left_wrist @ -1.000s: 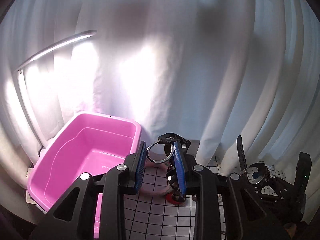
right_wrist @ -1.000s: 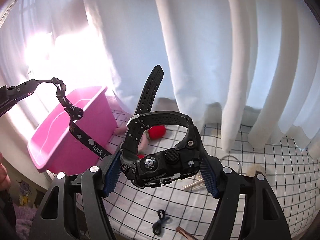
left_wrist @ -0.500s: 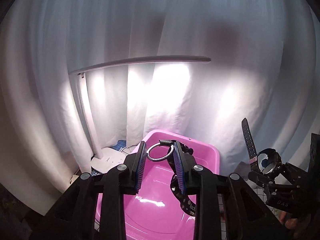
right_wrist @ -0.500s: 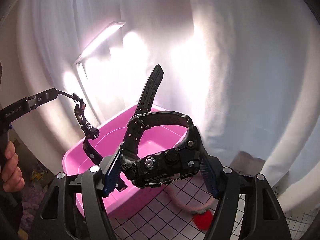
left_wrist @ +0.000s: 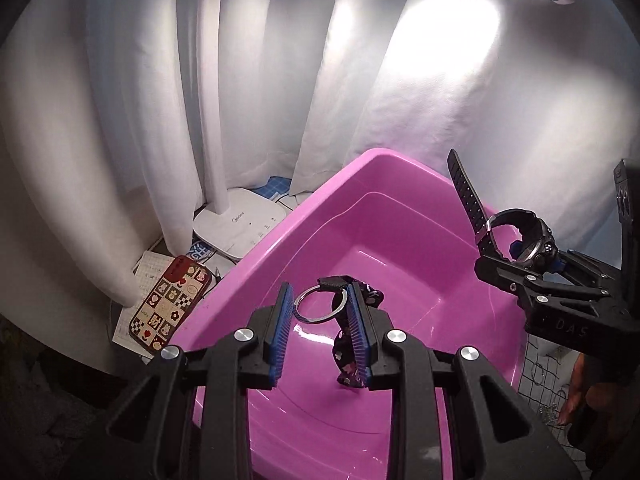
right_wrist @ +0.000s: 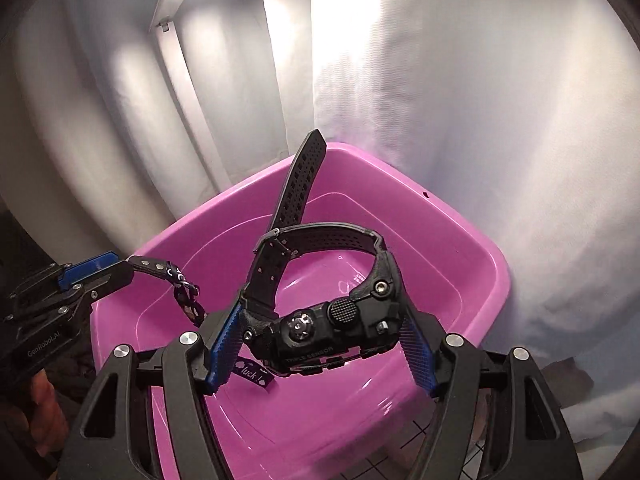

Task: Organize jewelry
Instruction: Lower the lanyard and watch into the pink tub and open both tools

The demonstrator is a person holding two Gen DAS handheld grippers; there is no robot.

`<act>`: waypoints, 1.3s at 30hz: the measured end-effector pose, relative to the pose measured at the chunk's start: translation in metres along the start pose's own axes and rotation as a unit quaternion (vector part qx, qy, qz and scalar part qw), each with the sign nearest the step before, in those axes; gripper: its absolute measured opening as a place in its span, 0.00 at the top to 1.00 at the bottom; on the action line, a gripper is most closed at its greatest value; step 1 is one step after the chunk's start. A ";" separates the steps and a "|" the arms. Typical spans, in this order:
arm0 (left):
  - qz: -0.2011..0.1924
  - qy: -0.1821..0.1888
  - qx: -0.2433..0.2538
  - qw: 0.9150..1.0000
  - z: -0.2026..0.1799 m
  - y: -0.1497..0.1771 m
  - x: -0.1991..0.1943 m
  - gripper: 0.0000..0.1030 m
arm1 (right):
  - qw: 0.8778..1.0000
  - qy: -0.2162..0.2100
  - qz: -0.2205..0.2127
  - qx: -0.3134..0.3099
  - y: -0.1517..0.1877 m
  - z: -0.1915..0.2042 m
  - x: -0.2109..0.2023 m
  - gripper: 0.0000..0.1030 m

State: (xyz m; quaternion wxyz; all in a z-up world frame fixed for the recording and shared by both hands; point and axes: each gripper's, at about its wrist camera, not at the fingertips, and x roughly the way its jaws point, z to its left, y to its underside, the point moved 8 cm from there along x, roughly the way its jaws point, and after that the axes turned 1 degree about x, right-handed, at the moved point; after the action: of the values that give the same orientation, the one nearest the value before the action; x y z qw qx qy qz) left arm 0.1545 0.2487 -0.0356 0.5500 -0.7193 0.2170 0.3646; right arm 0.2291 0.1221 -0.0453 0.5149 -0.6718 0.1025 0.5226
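Gripping a chunky black digital wristwatch (right_wrist: 320, 328) by the sides of its case, the right gripper (right_wrist: 320, 344) presses its blue ribbed pads against it, the buckled perforated strap looping up and its loose end standing tall. Same watch shows at the right edge of the left wrist view, above the pink tub's rim. Left gripper (left_wrist: 320, 328) is clamped on a silver metal key ring (left_wrist: 320, 309) with a black printed fabric strap (left_wrist: 350, 360) hanging from it into the glossy pink plastic tub (left_wrist: 400, 264); strap tail reads "luck". Both items hang over the tub's open interior, not touching its floor. Beyond the tub's left rim: a dark red phone (left_wrist: 170, 308) with a patchwork-pattern case lying on paper sheets, then a white desk lamp base (left_wrist: 240, 228) with upright stem. White curtain (left_wrist: 460, 100) closes off the back, brightly lit.
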 end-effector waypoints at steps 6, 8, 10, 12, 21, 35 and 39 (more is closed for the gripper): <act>0.060 -0.033 -0.023 0.997 0.006 0.022 0.029 0.73 | 0.997 -0.004 0.077 -0.003 0.009 -0.008 0.044 0.35; 0.078 -0.039 -0.028 0.996 0.006 0.027 0.037 0.73 | 0.995 -0.001 0.100 -0.003 0.014 -0.011 0.054 0.35; 0.095 -0.044 -0.031 0.994 0.006 0.031 0.042 0.73 | 0.993 0.000 0.121 0.000 0.016 -0.014 0.064 0.35; 0.108 -0.049 -0.035 0.992 0.007 0.035 0.045 0.73 | 0.991 0.004 0.132 -0.004 0.018 -0.014 0.069 0.35; 0.135 -0.058 -0.044 0.988 0.013 0.042 0.057 0.73 | 0.987 0.015 0.159 -0.006 0.007 -0.015 0.099 0.35; 0.104 -0.062 -0.037 0.992 0.013 0.037 0.038 0.20 | 0.985 0.048 0.162 -0.022 0.003 -0.012 0.099 0.28; 0.099 -0.061 -0.040 0.992 0.015 0.037 0.032 0.19 | 0.986 0.052 0.156 -0.023 0.008 -0.013 0.092 0.28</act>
State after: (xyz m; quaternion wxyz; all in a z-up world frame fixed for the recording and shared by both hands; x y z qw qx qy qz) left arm 0.1442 0.2544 -0.0858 0.4937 -0.6922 0.2385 0.4693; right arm 0.2716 0.1449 -0.1251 0.4055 -0.6852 0.2206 0.5633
